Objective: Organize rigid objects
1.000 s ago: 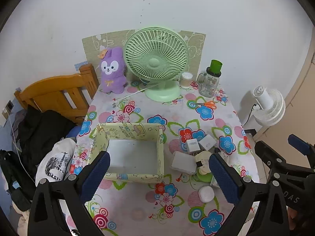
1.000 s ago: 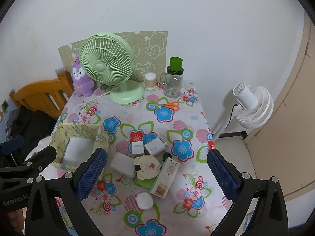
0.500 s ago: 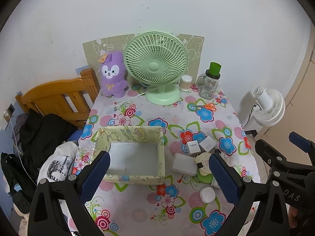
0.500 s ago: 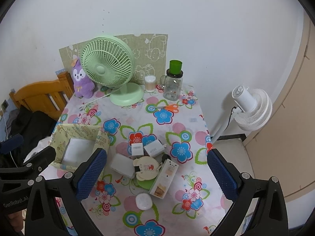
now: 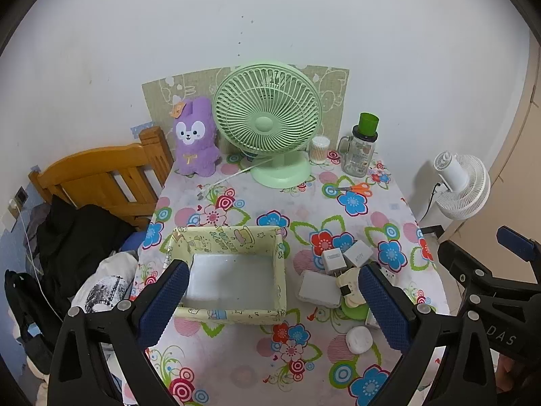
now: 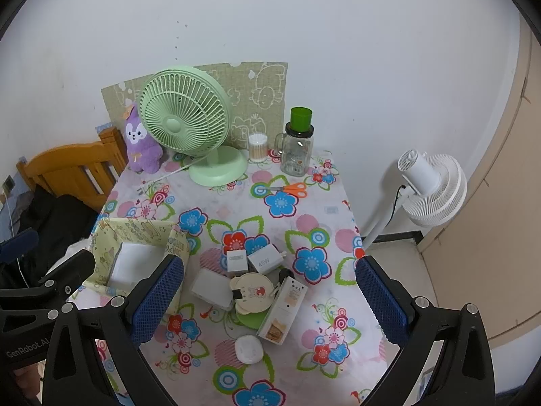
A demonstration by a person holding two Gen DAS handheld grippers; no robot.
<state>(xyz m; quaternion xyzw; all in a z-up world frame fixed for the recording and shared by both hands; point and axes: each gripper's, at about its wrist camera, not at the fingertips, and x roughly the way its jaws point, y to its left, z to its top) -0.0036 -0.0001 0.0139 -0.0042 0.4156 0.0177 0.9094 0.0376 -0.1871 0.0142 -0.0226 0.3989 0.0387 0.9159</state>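
Both tongs released, empty, hovering over bench (image 6: 324,209): left tongs (image 5: 270,296), right tongs (image 6: 268,292). Box (image 5: 230,267) empty, bench left. Pile (image 6: 250,280) beside box: chargers, case, puck. Likely light, stiff, smooth plastic, slippery; pinch chargers across flat sides, top one first.

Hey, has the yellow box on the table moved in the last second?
No. The yellow box keeps its place next to the red tablecloth flower; only the camera view shifted.
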